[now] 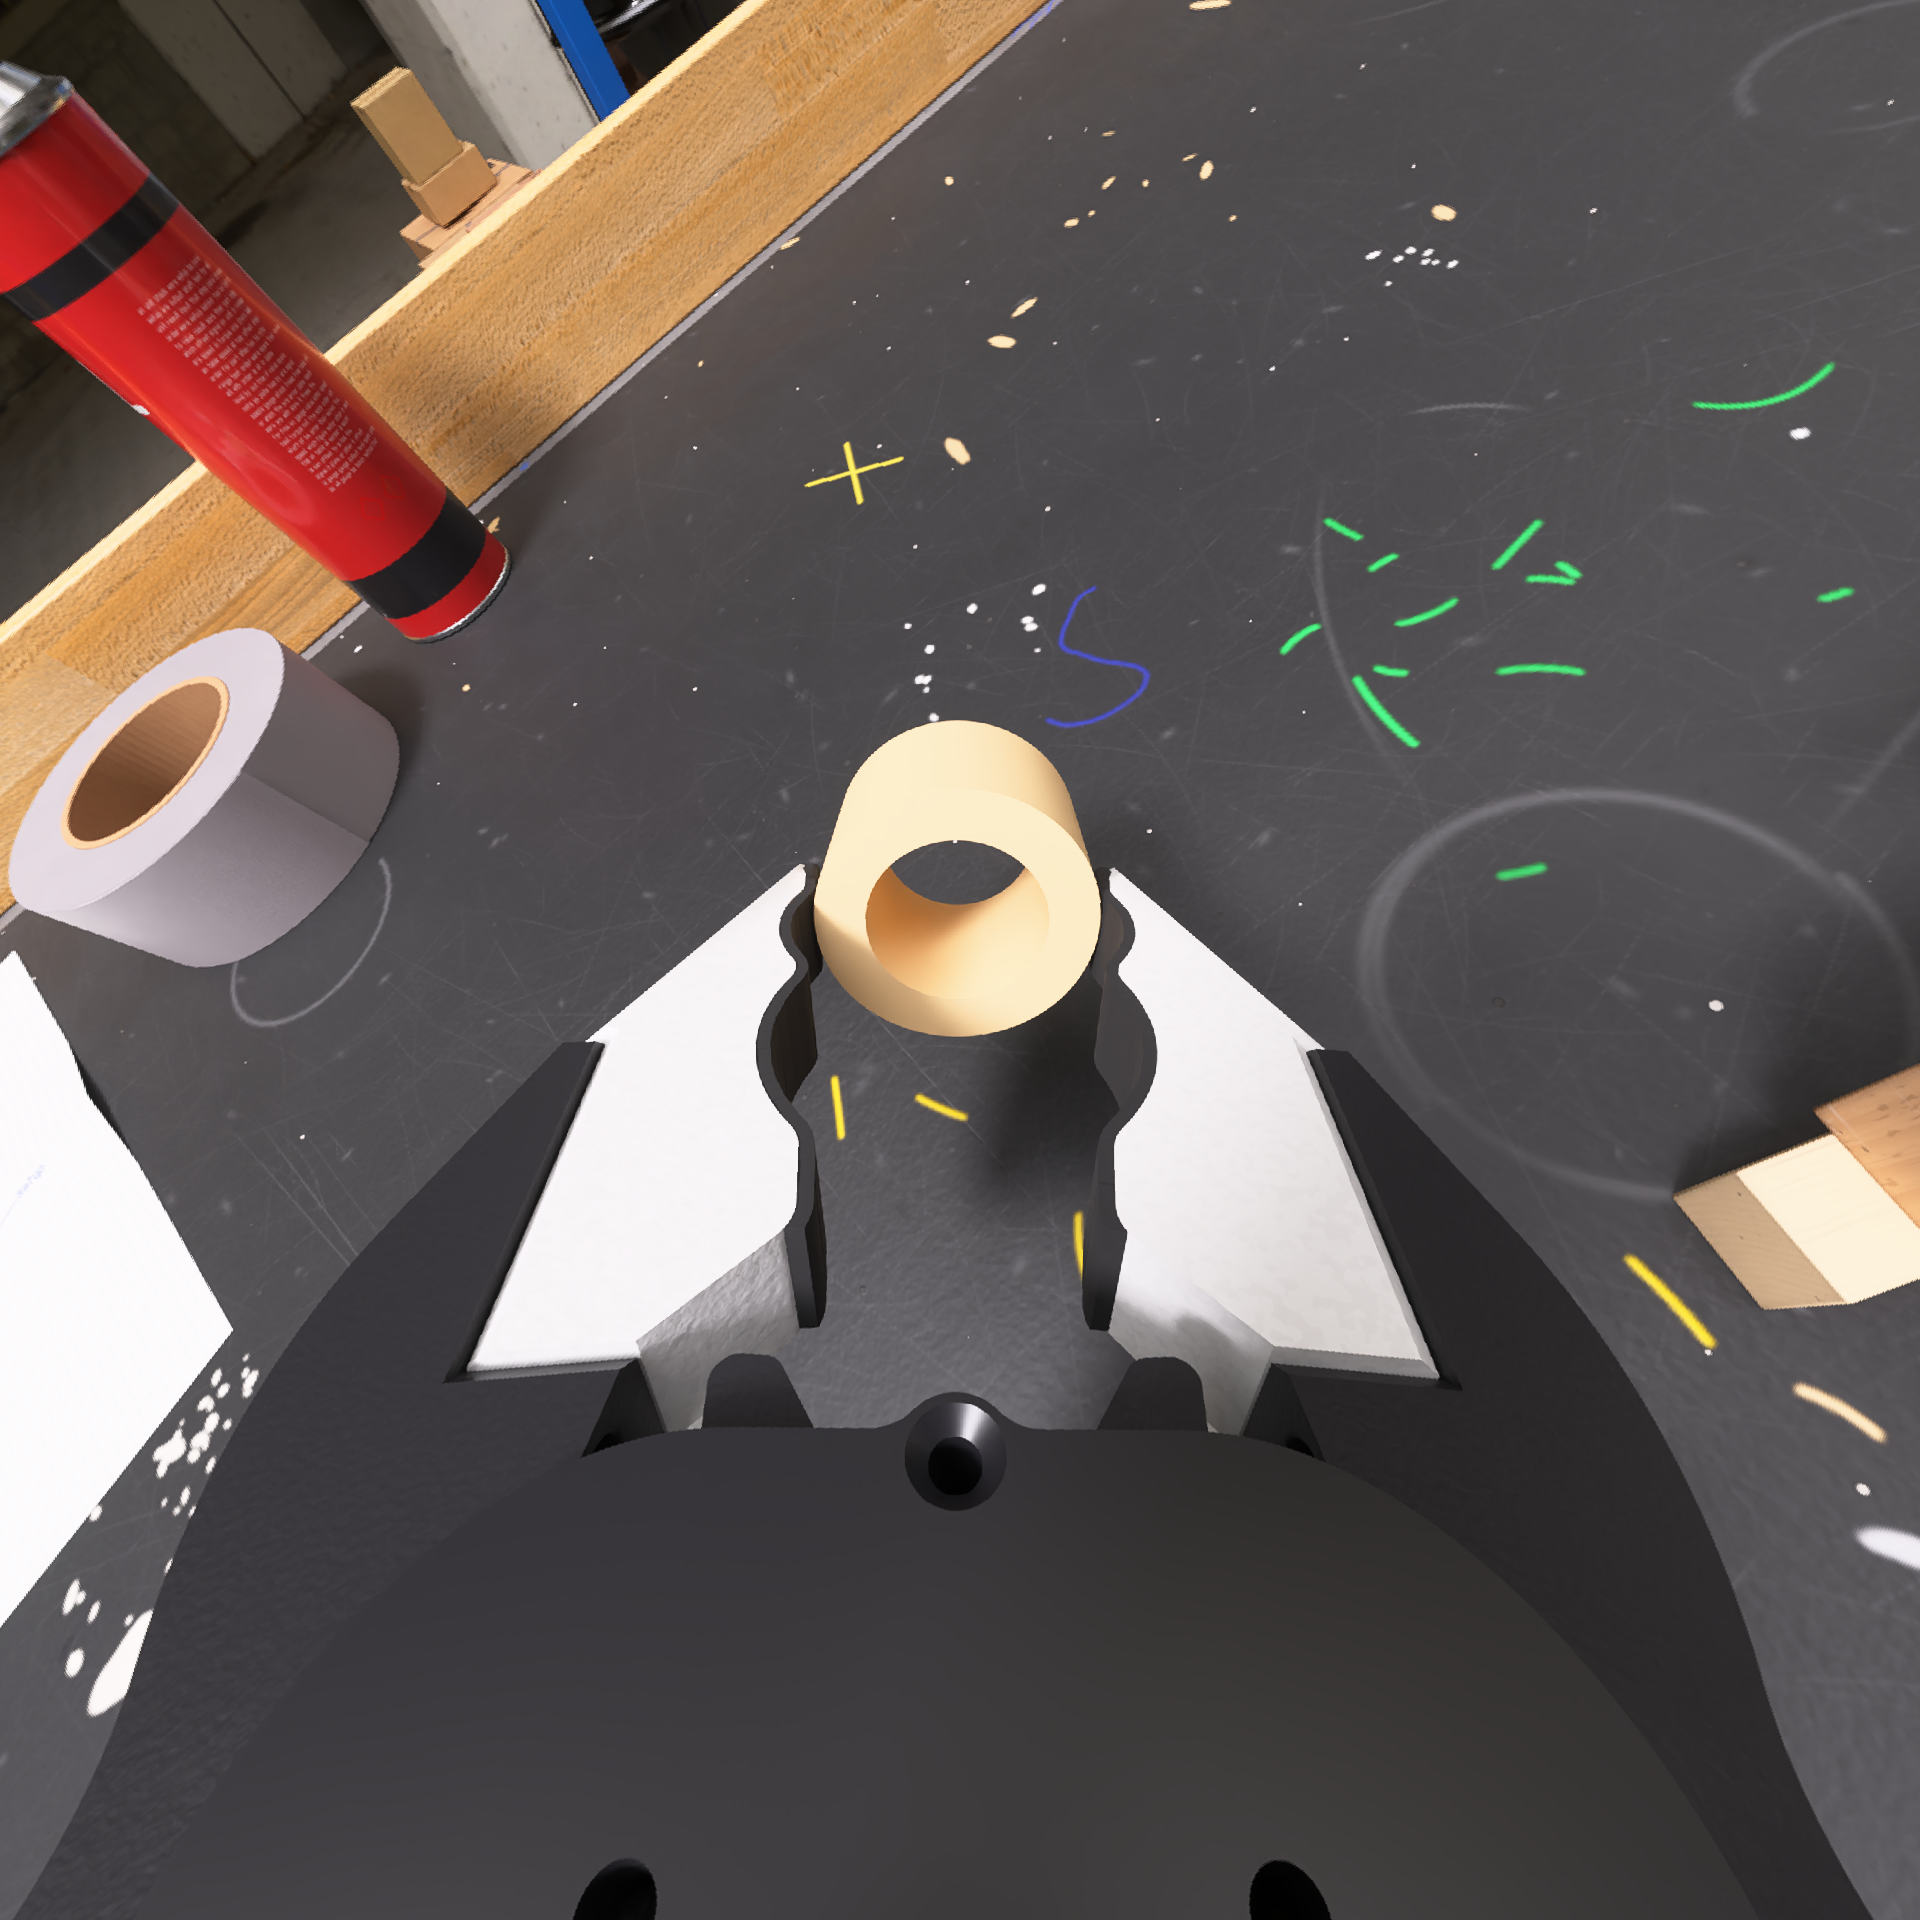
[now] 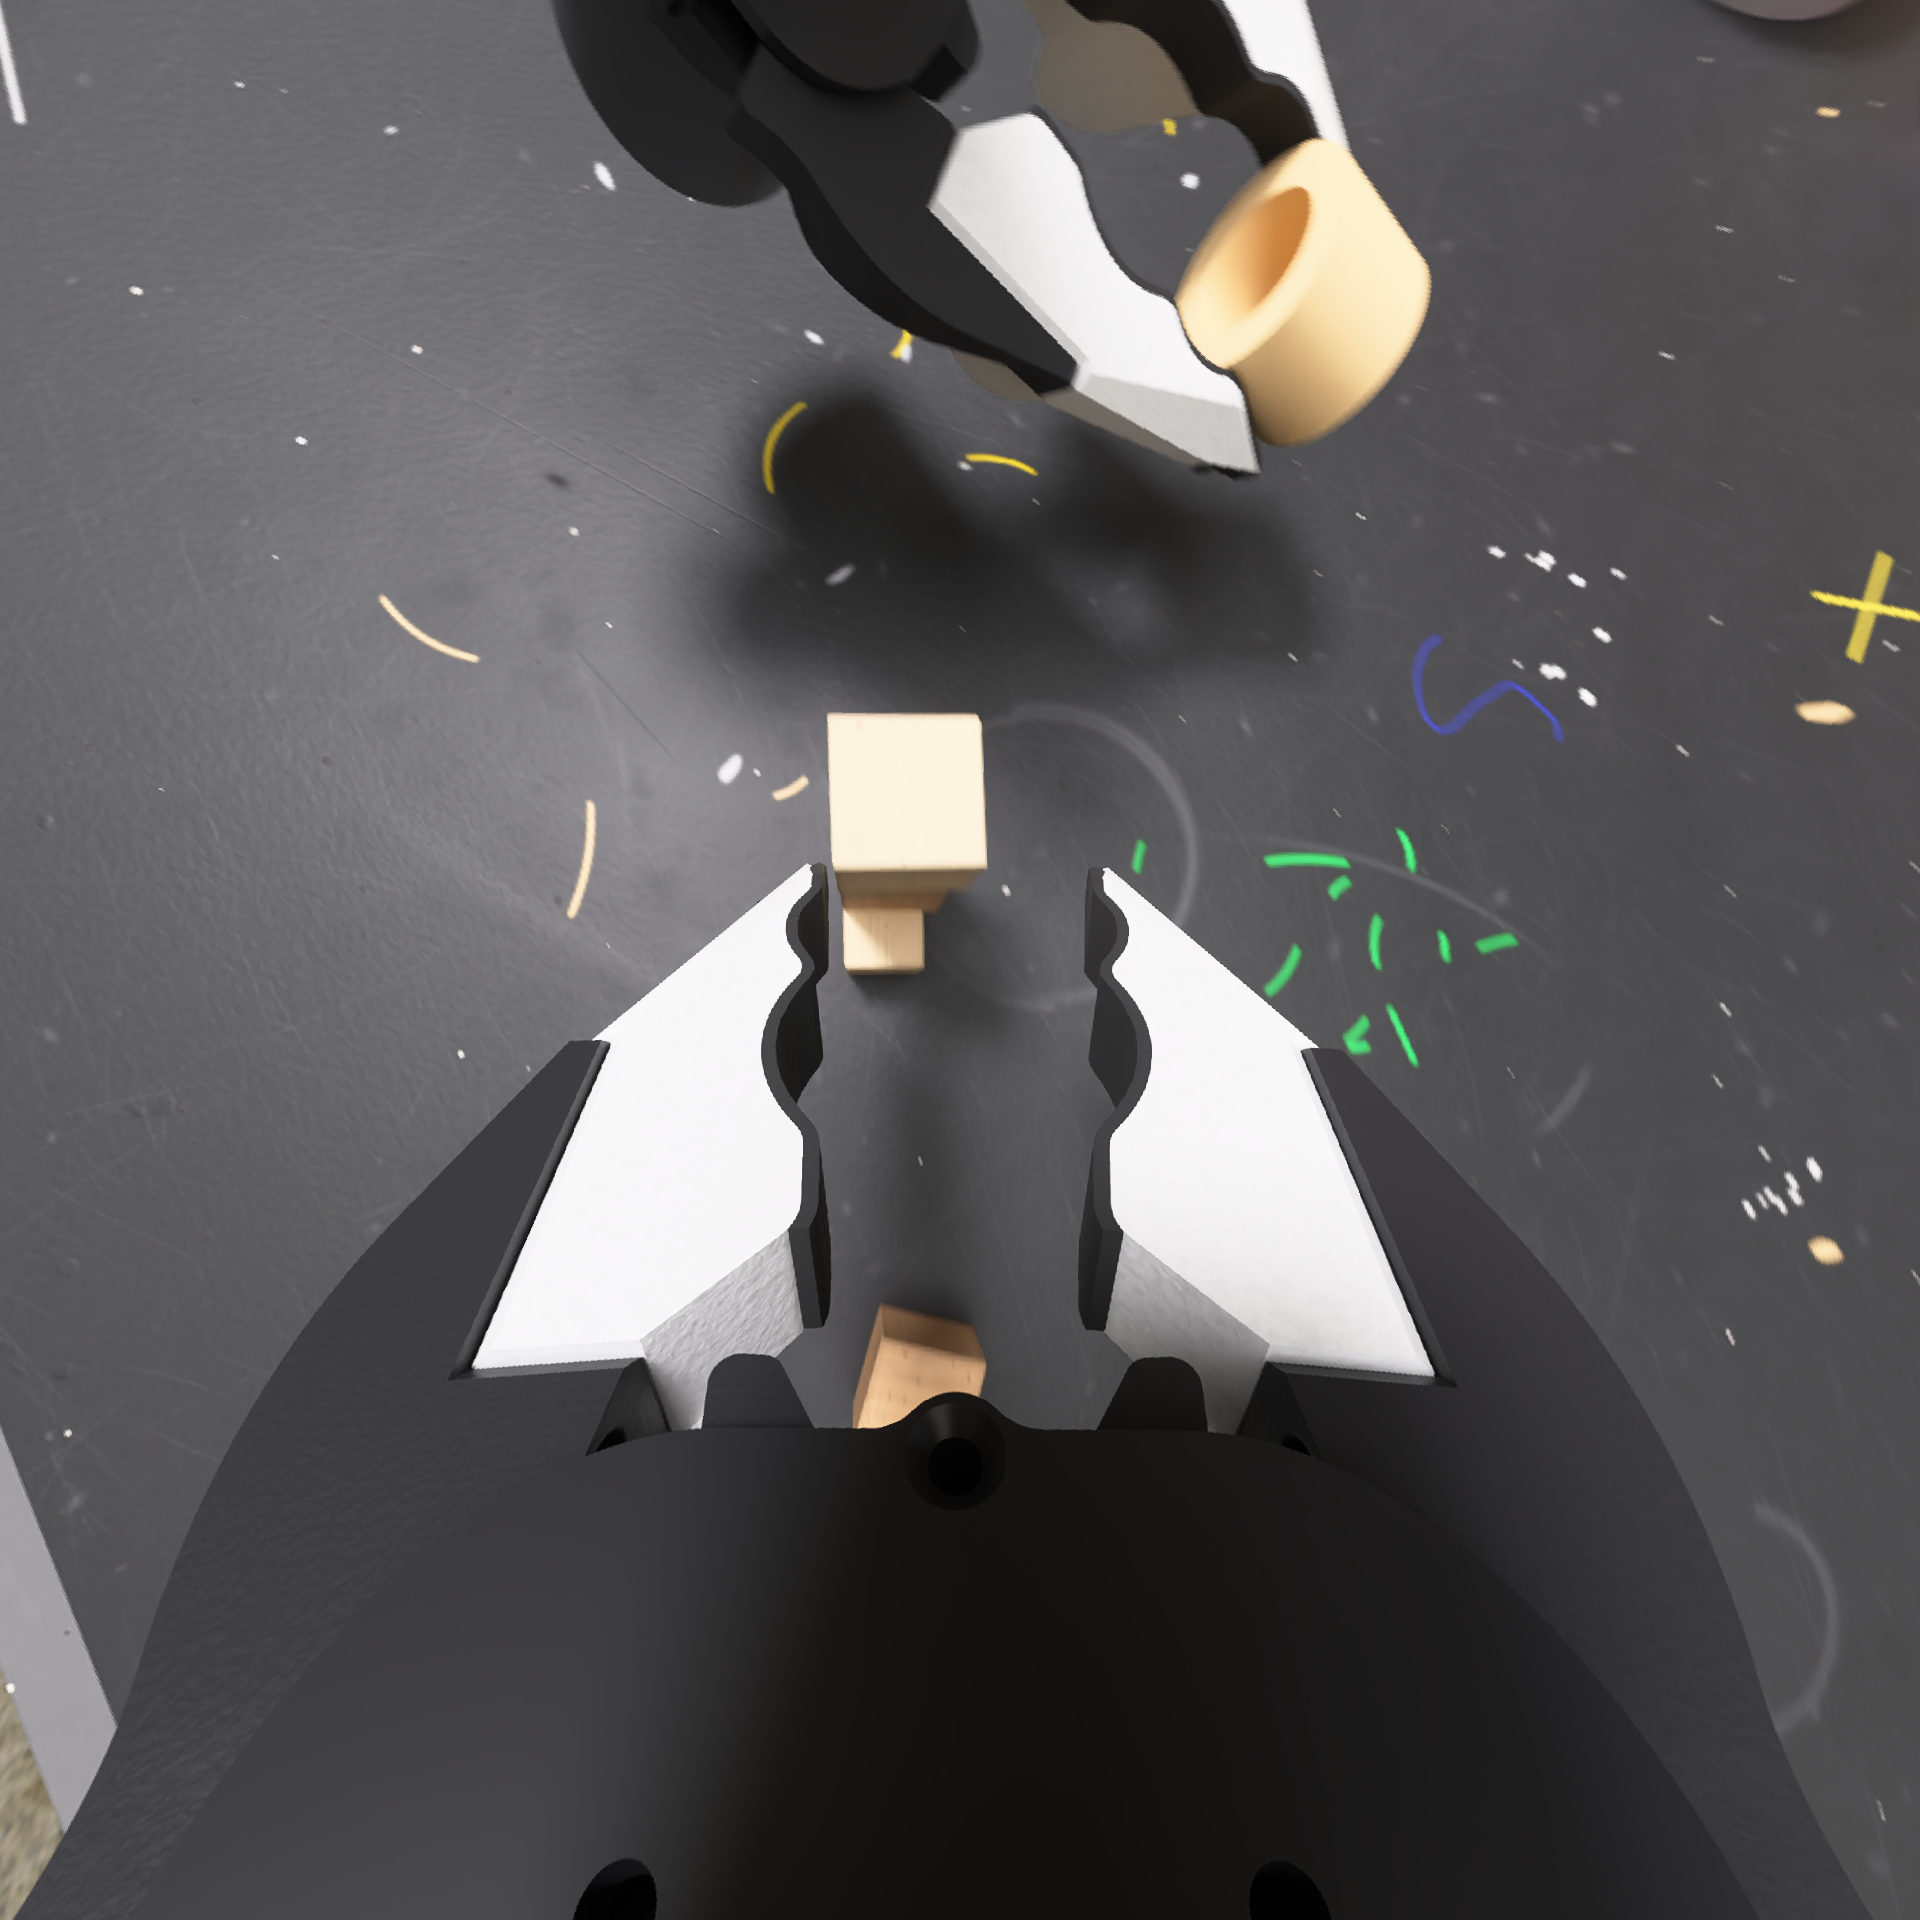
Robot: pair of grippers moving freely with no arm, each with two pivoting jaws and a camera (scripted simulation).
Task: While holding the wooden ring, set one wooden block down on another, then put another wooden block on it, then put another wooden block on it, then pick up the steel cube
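Left claw (image 1: 956, 914) clamps the smooth, pale wooden ring (image 1: 956, 883) above the scuffed dark desk (image 1: 1351, 312); right claw (image 2: 956, 894), spread empty, overlooks stacked square-cut wooden blocks (image 2: 904, 800).

I am working over a dark grey tabletop (image 1: 1351, 312) that is showing scuffs, faint ring marks and flecks of green, yellow, blue and white paint. A light wooden beam (image 1: 582, 281) is running along its far edge. Beyond it, I am seeing a pale concrete wall (image 1: 488, 52), a blue post (image 1: 582, 52) and stacked cardboard boxes (image 1: 426, 156), sitting in dim light.
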